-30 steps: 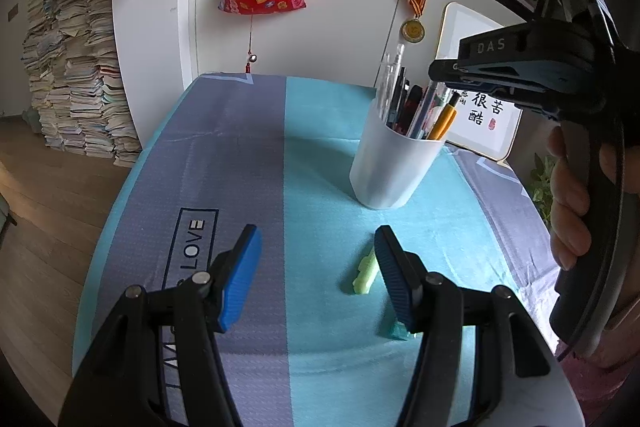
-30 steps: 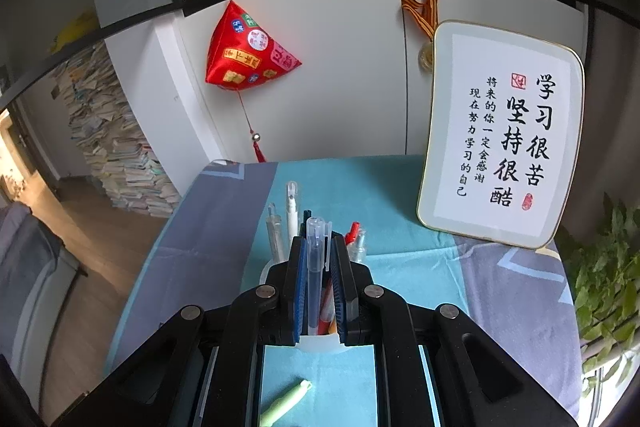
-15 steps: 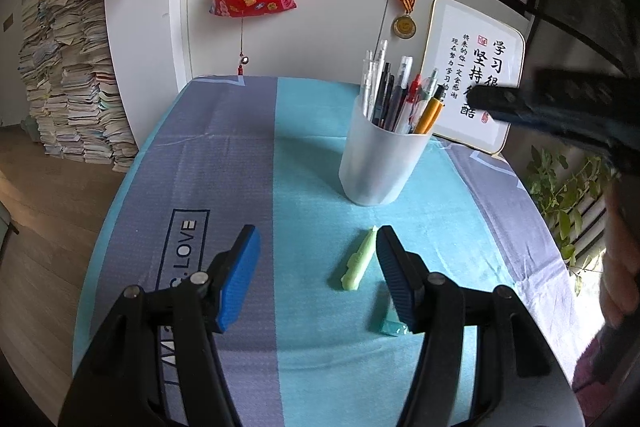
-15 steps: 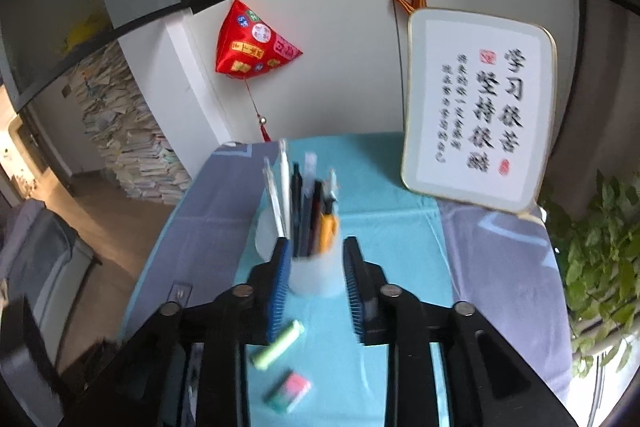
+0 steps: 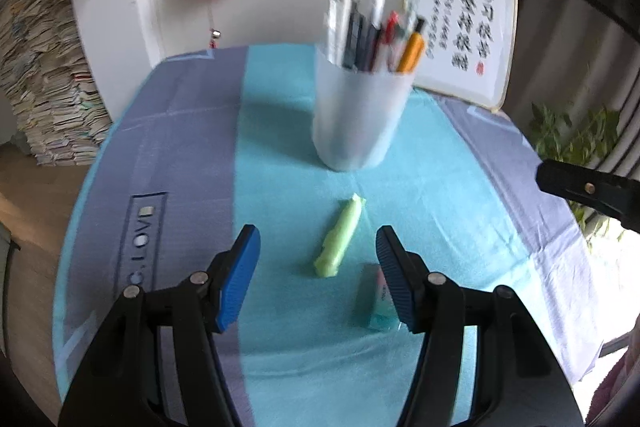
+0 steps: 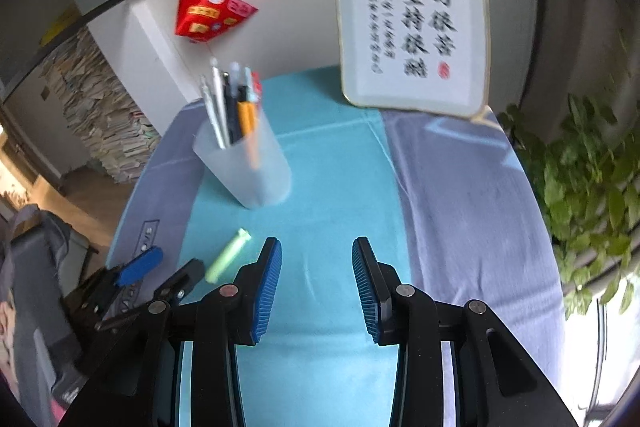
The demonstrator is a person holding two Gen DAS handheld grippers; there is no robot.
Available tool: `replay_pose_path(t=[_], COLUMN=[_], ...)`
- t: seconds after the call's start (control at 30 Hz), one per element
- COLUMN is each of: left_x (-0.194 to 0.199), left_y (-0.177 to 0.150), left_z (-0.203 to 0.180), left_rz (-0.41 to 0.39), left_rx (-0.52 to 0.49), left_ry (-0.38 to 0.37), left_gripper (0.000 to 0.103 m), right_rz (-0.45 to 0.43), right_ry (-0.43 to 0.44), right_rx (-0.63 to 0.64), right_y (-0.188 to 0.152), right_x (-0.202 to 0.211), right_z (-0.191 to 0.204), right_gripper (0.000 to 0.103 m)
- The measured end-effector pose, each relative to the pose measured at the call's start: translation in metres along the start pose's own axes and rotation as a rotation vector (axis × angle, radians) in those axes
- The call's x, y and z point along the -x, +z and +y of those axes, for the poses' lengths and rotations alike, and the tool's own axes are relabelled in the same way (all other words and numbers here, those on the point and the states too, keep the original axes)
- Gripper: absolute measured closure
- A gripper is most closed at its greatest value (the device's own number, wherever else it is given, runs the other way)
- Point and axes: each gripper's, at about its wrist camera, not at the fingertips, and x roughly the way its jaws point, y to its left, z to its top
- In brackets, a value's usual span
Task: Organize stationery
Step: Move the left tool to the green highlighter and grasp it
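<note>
With both tongs, left (image 5: 318,259) and right (image 6: 317,267), open and empty, the highlighter (image 5: 339,243) at 12 o'clock could roll away if nudged.

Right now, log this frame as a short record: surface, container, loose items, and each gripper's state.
surface: table under a grey and turquoise cloth
container: translucent white pen cup, upright, full of pens
loose items: light green highlighter lying on the cloth; small eraser beside it, partly hidden by a finger
left gripper: open, empty, the highlighter lies ahead between its fingers
right gripper: jaws have just been opening, nothing between them
</note>
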Motion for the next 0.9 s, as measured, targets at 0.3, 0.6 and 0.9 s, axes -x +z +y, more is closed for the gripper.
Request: replay_pose_path(t=[0.3,0.6,0.9], left_x=[-0.037,-0.046,-0.021], left_y=[0.009,0.002,-0.001], left_z=[-0.016,-0.009,0.011], left_rz=[0.059,0.102,0.053], left_rx=[-0.080,-0.073,0.000], left_ry=[0.007,0.008,-0.019], left_gripper=[0.048,0.071,0.092], right_rz=[0.048,0.080,0.127], right_ry=[-0.006,0.010,0.023], right_rx=[-0.035,-0.032,0.011], right_y=[-0.019,-0.024,-0.032], right_x=[-0.006,-0.013,-0.022], right_z=[-0.020,-0.017,0.008], right_gripper=[0.066,0.066,0.066])
